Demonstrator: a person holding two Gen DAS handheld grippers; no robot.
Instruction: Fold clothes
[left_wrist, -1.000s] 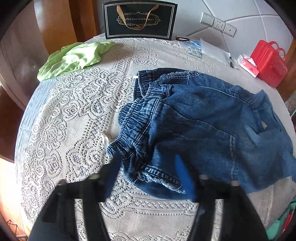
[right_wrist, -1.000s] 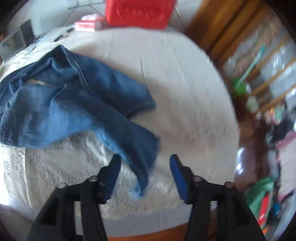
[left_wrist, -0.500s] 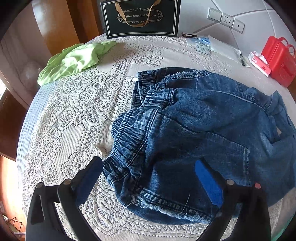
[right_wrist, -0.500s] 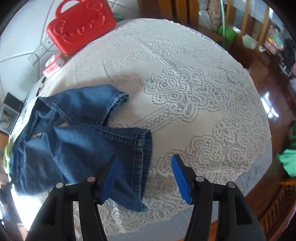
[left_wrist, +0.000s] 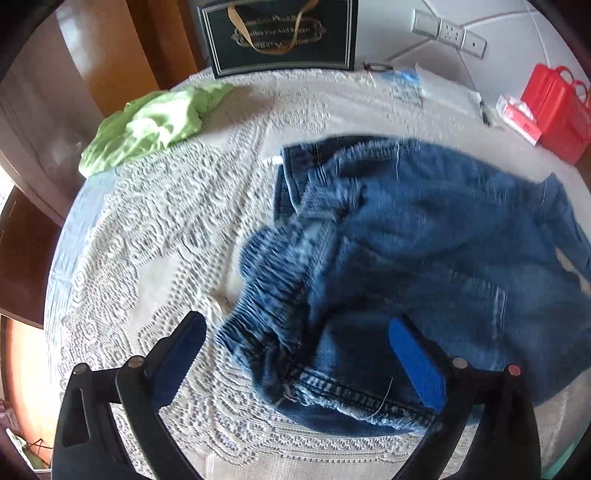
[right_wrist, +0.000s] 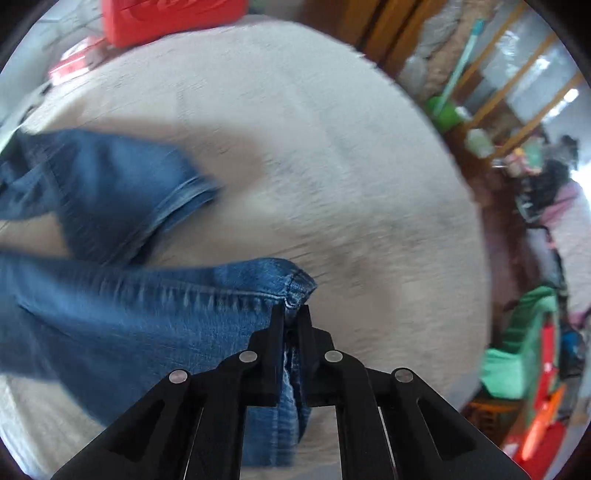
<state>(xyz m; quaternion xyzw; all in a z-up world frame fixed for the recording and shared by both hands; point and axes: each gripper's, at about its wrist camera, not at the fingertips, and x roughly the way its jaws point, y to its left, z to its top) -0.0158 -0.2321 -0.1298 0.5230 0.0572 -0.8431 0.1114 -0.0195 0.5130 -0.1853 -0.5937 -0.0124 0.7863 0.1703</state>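
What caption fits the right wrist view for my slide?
Right claw shut on a jeans leg hem above the lace-covered table.

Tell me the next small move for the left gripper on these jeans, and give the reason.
Probably lower the left gripper and close it on the jeans at the elastic waistband between its open jaws. The right gripper is shut on a leg hem, so the waist end is the one not held. With both ends gripped, the crumpled denim on the lace tablecloth could be pulled straight for folding.
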